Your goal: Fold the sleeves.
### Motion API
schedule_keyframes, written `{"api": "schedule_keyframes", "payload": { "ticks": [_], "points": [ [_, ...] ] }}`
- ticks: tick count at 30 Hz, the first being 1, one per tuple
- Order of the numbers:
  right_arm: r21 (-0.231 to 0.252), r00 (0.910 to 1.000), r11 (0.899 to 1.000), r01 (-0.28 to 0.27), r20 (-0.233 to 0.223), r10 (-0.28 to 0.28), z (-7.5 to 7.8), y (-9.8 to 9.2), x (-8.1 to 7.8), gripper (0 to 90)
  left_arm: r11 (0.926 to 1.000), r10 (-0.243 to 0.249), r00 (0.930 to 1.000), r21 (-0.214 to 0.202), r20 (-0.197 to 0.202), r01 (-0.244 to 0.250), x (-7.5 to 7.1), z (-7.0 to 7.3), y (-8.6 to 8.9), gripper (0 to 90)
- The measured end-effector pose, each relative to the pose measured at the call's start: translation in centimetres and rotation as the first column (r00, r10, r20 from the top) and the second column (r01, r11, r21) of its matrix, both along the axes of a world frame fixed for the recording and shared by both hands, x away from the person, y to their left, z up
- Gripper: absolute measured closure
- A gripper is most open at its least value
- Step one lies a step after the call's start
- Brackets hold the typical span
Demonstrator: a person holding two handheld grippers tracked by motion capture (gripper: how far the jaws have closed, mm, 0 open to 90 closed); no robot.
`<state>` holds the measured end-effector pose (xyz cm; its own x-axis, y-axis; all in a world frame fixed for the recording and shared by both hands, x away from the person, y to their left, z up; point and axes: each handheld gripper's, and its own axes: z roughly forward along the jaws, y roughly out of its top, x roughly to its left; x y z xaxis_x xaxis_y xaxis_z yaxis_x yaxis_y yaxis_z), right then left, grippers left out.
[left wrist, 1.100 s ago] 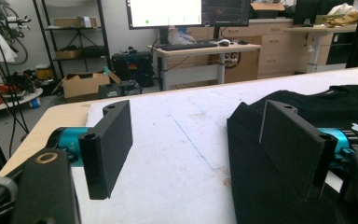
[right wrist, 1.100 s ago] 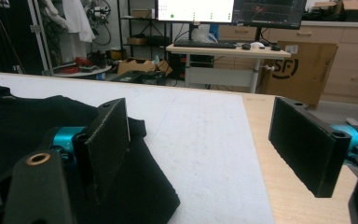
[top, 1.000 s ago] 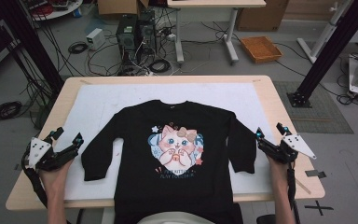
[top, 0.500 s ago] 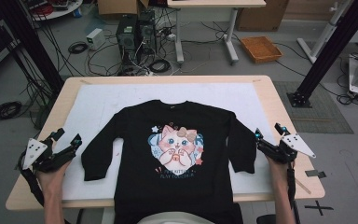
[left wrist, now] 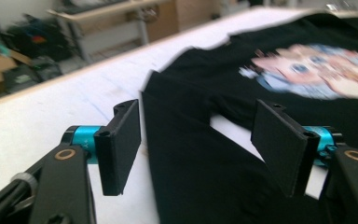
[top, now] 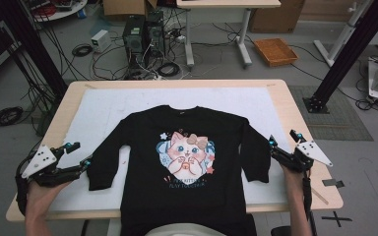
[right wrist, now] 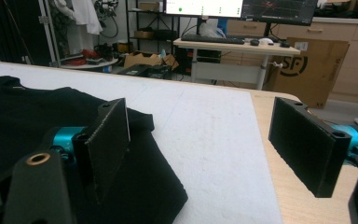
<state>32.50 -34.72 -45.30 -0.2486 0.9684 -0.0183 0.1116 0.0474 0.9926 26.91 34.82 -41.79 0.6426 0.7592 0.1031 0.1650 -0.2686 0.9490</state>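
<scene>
Black sweatshirt (top: 187, 162) spread flat, face up, across the desk (top: 295, 105), sleeves out toward both side edges; apparently nothing folded yet. Left gripper (top: 81, 164) at the left cuff, jaws apart and just narrowing around it, unpinched; right gripper (top: 274, 149) beside the right cuff, jaws wide, empty.

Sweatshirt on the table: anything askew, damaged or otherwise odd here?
Nothing stands out. The black sweatshirt lies flat, print up, on the white mat, both sleeves angled down at its sides. Its hem hangs over the near table edge. No spill or damage visible.
</scene>
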Motion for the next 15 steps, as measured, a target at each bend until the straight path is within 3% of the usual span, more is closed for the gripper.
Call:
{"api": "schedule_keyframes", "payload": {
  "ticks": [4,8,10,11,15],
  "points": [
    [-0.007,1.0,1.0,0.0,0.002,0.0,0.0,0.0,0.0,20.3,0.9963,-0.065,0.9968,0.053,-0.045,0.068,-0.3,0.1,-0.4,38.0],
    [-0.012,1.0,1.0,0.002,0.004,-0.002,0.0,0.1,0.0,20.3,0.9846,-0.129,0.9868,0.106,-0.097,0.14,-0.2,-0.2,-1.2,41.0],
    [-0.011,1.0,1.0,0.001,0.002,-0.001,0.0,0.1,0.0,20.3,0.9744,-0.177,0.9763,0.118,-0.125,0.191,-0.2,-0.5,-1.6,41.1],
    [-0.013,1.0,1.0,0.001,0.004,-0.001,0.0,0.1,0.0,20.3,0.9645,-0.209,0.9669,0.132,-0.146,0.229,-0.3,-0.7,-1.7,41.9],
    [-0.015,1.0,1.0,0.003,0.004,-0.003,0.0,0.1,0.0,20.3,0.9364,-0.285,0.9384,0.153,-0.195,0.316,-0.7,-1.2,-1.9,43.8]
  ]
}}
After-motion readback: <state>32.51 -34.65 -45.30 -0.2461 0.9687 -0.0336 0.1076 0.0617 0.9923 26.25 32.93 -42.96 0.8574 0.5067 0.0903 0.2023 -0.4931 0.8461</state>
